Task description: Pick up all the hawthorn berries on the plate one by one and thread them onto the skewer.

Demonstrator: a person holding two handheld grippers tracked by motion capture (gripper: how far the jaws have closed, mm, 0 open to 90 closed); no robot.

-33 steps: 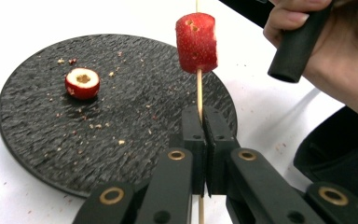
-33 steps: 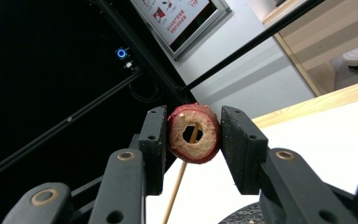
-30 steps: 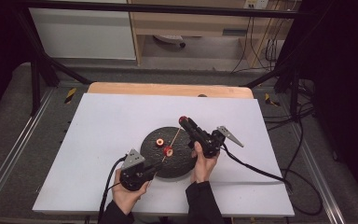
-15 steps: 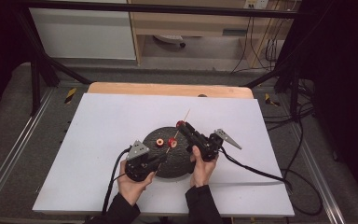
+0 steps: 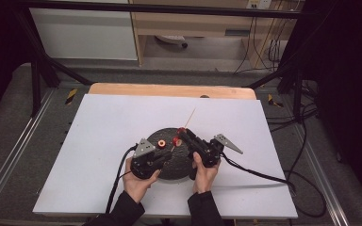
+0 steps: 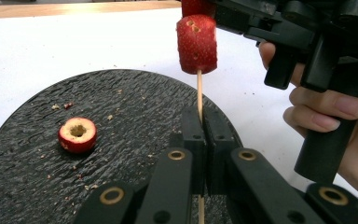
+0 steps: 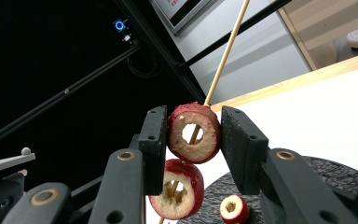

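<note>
Black plate [image 6: 23, 196], skewer [image 6: 199, 93] thru hawthorn [image 7: 194, 133]

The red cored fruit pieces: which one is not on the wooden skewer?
The red cored fruit piece lying alone on the black round slate plate, hole upward; the others are threaded on the thin wooden skewer.

The skewer [image 6: 198, 95] drops out of sight between the left gripper's [image 6: 204, 123] black jaws. Its far tip [image 7: 245, 3] runs off the top edge in the right gripper view. From above, the fruit rings [image 5: 176, 140] are too tiny to count.
</note>
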